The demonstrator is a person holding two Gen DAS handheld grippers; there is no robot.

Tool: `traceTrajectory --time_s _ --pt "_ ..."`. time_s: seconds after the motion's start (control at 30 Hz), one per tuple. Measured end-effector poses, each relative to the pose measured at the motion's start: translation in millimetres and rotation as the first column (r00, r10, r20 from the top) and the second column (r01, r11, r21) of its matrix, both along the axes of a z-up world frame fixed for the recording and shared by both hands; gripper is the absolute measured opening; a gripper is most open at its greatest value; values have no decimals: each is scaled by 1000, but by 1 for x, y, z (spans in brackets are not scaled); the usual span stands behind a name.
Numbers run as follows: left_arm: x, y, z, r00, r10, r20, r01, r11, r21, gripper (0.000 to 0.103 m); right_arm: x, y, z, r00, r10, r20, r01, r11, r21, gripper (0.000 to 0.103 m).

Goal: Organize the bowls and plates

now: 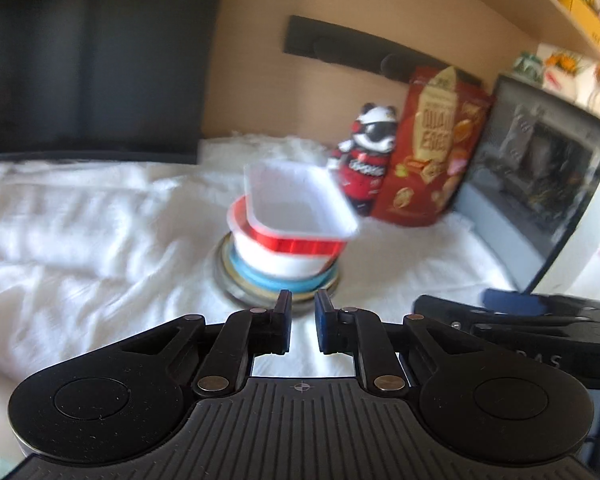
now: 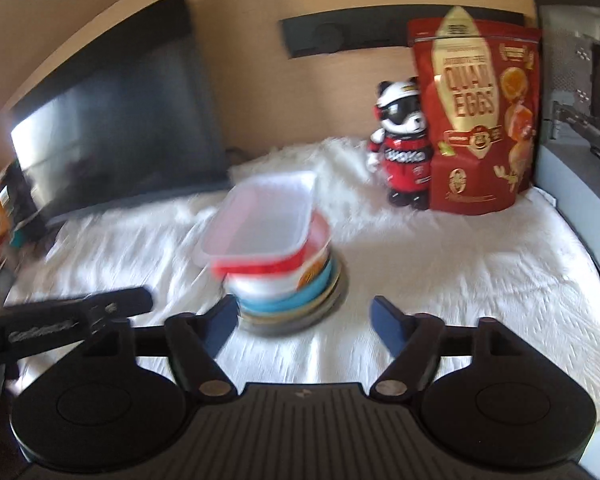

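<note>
White cloth [image 2: 440, 280] carries one pile: the clear tub [image 1: 296, 200] sits skewed atop the red-rimmed bowl [image 1: 296, 246], blue bowl [image 1: 260, 276] and plates [image 1: 236, 284]. Stacking looks nearly finished; probably only straightening the tub remains (it overhangs one side). That calls for a light pinch on its rim. Both grippers point downward, just short of the pile: left gripper [image 1: 302, 308] nearly clenched with nothing between its jaws, right gripper [image 2: 304, 312] spread wide and empty.

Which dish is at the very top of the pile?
The clear rectangular plastic container. It sits crooked on the red-rimmed white bowl; the blue bowl and plates lie underneath.
</note>
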State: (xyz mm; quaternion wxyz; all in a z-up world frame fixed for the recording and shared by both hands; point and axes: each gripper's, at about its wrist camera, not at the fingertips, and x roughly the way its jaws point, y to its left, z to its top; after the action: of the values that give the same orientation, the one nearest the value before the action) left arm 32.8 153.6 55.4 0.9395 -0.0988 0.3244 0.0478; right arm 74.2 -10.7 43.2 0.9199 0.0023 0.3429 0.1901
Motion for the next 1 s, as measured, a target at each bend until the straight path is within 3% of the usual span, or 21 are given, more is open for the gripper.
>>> traceTrajectory --time_s 0.1,0.33,1.0 --pt "-21 -20 -3 999 45 -25 -44 998 45 15 -32 -8 -6 1000 9 25 -8 1000 -17 86" --pt "-47 -41 2 999 29 -18 -28 999 40 15 -67 -27 -5 1000 -22 19 22 999 -23 86" --pt "-58 -50 3 998 46 -36 -45 998 34 15 -80 -35 -4 1000 -4 9 4 999 -49 86"
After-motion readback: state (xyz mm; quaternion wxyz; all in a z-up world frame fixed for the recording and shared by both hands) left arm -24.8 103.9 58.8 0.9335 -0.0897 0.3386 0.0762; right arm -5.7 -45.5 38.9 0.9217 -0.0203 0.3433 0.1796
